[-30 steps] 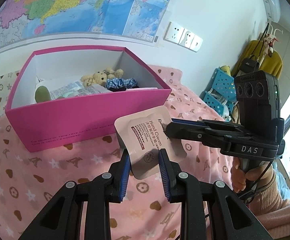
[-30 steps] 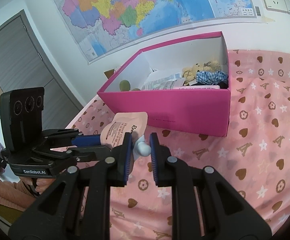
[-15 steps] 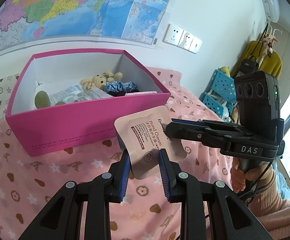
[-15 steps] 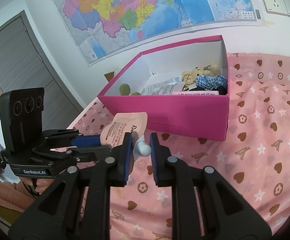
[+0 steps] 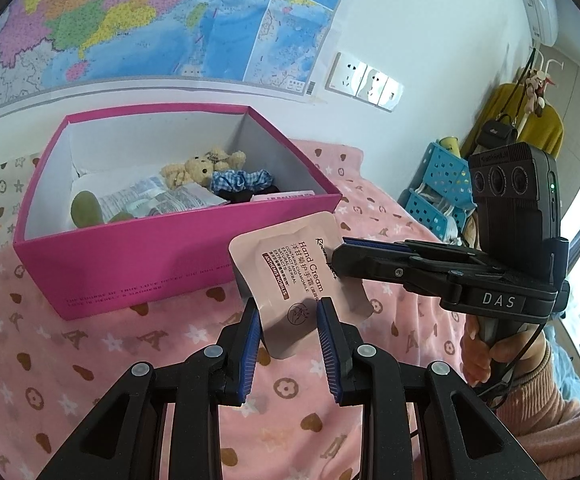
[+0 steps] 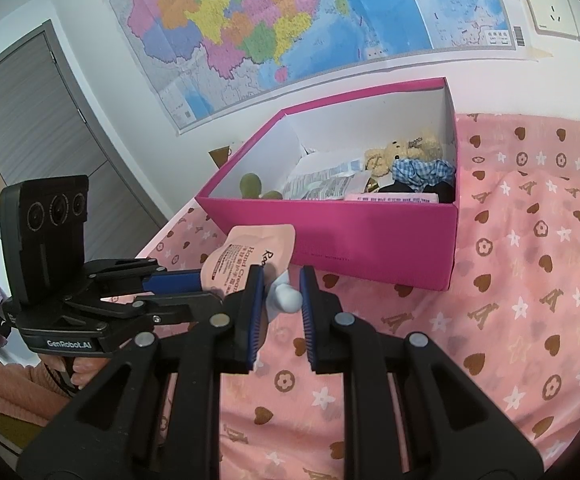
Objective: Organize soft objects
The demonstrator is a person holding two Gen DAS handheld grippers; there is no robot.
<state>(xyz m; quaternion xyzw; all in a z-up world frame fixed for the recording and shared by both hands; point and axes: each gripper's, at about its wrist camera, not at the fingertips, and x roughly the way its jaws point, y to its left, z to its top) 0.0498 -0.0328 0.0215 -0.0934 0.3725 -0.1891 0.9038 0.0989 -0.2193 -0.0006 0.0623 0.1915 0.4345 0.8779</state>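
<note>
A pink hand cream pouch point(image 5: 296, 270) hangs in the air in front of the pink box point(image 5: 162, 264). My left gripper point(image 5: 288, 316) is shut on the pouch's lower end. My right gripper point(image 6: 281, 286) is shut on its pale blue cap point(image 6: 286, 300); the pouch point(image 6: 250, 258) shows to its left. In the left wrist view the right gripper's fingers point(image 5: 374, 256) reach in from the right. The box holds a teddy bear point(image 5: 200, 166), a blue checked scrunchie point(image 5: 242, 179), packets and a green soft thing point(image 5: 86, 208).
The box stands on a pink patterned bedspread point(image 5: 90, 344) against a wall with a map point(image 5: 150, 16). Sockets point(image 5: 364, 80) are on the wall. Blue baskets point(image 5: 442, 188) and a yellow garment stand at the right. A grey door point(image 6: 30, 120) is at the left.
Both grippers with the pouch have risen and drawn back a little from the box, so more of the box's inside shows. Their hold on the pouch is unchanged.
</note>
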